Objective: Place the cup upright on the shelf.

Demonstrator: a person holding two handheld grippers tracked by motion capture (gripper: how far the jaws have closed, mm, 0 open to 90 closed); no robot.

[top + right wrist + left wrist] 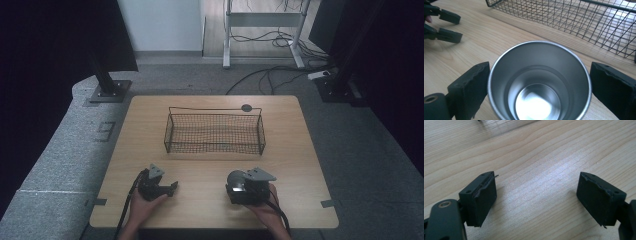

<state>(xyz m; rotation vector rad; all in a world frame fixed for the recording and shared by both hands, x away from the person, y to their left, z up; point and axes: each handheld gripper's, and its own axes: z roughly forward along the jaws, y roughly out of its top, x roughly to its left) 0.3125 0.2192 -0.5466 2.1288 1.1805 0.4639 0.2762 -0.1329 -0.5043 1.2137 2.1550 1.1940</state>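
right gripper (537, 82) clamps the steel cup (537, 85), its base cut off; left gripper (536, 195) gapes wide over bare table (536, 152).

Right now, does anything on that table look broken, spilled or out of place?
Nothing is spilled or askew. The wire basket sits squarely on the table, and the metal cup between the right gripper jaws looks empty. The one oddity is the frayed, peeling pads on the left gripper.

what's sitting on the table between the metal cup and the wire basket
Nothing. Bare wood separates the metal cup, gripped by the right claw, from the wire basket, in the right gripper view.
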